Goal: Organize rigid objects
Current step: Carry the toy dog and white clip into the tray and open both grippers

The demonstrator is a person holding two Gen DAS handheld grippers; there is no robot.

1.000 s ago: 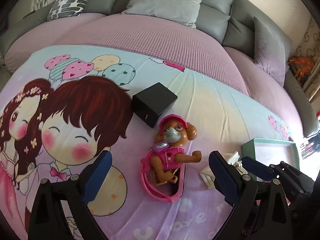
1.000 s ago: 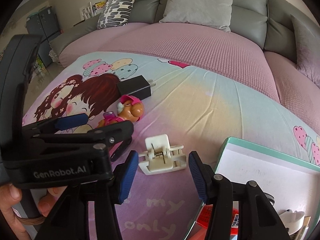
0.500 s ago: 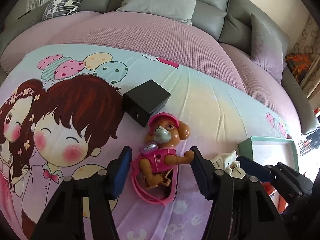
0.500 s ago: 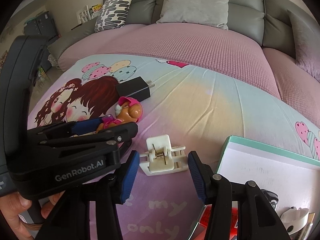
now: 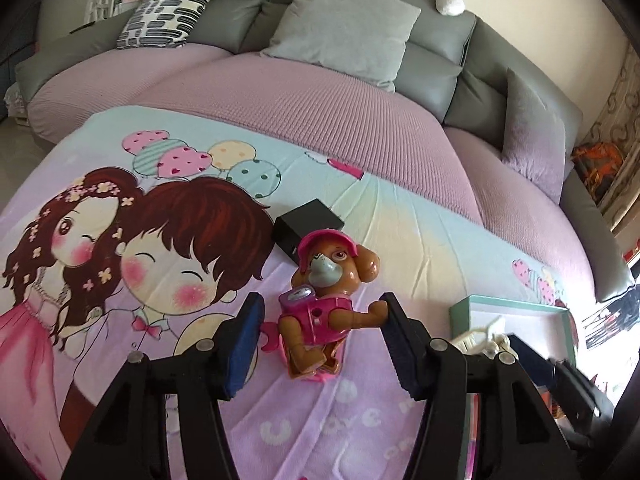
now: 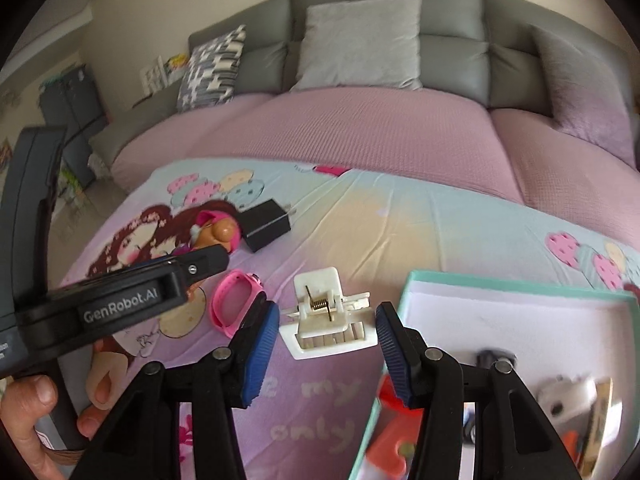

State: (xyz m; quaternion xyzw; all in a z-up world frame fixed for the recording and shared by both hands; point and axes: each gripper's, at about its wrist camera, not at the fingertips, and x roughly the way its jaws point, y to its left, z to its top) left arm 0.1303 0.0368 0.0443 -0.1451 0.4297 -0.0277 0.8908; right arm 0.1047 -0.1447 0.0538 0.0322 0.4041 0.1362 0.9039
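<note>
Now both grippers grip: the left gripper [image 5: 320, 342], whose jaws have just been closing, pinches the pup figure [image 5: 324, 304] and has raised it off the printed blanket [image 5: 400, 240], leaving the pink watch band [image 6: 234, 304] lying behind. Right gripper [image 6: 326, 338] clamps the white clip [image 6: 328, 314], which a second ago lay flat and now looks lifted too. Both picks seem done; next is likely carrying them to the teal box [image 6: 520, 284] just right, already holding items. Black charger [image 5: 306, 224] remains untouched.

Charger [image 5: 306, 222] behind toy dog [image 5: 328, 304]
</note>
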